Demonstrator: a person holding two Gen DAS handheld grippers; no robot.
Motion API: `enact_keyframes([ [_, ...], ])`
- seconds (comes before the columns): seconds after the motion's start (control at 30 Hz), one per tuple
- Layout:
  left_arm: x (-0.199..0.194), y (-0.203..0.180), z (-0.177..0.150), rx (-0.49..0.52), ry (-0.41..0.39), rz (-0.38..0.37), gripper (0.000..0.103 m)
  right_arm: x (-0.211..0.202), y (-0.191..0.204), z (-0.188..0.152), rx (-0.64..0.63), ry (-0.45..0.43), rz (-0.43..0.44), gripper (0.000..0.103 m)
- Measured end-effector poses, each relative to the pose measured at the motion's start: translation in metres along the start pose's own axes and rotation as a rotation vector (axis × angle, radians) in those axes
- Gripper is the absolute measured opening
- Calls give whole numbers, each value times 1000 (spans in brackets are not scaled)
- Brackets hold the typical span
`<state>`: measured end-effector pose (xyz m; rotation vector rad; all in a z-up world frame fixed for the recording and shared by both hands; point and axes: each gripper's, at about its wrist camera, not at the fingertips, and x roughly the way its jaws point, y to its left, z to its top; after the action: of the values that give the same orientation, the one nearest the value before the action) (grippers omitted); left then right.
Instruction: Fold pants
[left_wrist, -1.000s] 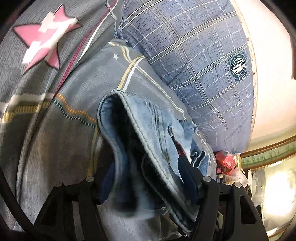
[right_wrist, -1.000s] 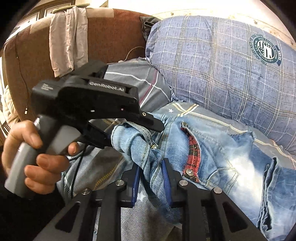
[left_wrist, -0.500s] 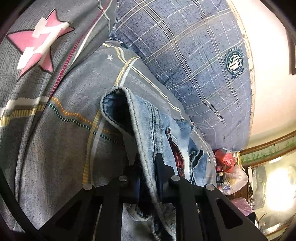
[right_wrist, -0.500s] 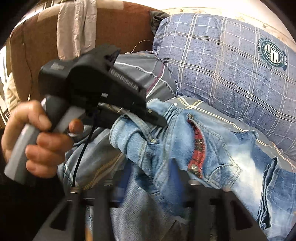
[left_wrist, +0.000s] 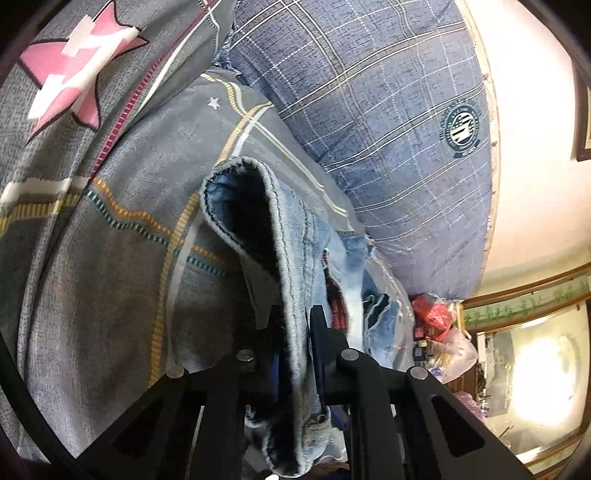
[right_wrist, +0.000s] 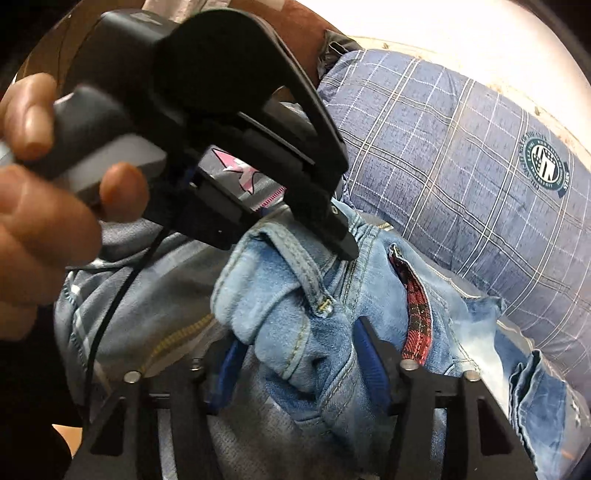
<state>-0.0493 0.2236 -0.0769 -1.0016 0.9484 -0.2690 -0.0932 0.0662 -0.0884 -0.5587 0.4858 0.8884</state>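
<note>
The left claw (left_wrist: 295, 328) is clenched on the jeans' (right_wrist: 332, 350) waistband; the right claw (right_wrist: 295, 354) is closing around it; denim looks heavy, floppy, best gripped at seams.

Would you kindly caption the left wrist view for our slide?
Left gripper shut on the waistband of the blue jeans, above a grey patterned bedspread beside a blue plaid pillow.

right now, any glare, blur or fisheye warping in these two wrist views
Left wrist view: blown-out glare on the mirror, sharp jeans, dark corners. Right wrist view: overexposed wall, bulging pillow, the left gripper looms close and soft.
</note>
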Motion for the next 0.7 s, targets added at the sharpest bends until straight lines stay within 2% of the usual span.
enact_keyframes([
  [0.1,-3,-12,-1,23,-4,-17,14,-9,-7,4,26,-6,5,40],
  [0.27,-9,-49,-5,103,-26,-25,14,-30,-35,14,119,-31,51,37],
  [0.47,-6,-104,-9,207,-20,-27,14,-60,-66,17,229,-88,61,36],
  [0.7,17,-169,-21,321,18,-12,14,-96,-117,10,367,-140,63,36],
])
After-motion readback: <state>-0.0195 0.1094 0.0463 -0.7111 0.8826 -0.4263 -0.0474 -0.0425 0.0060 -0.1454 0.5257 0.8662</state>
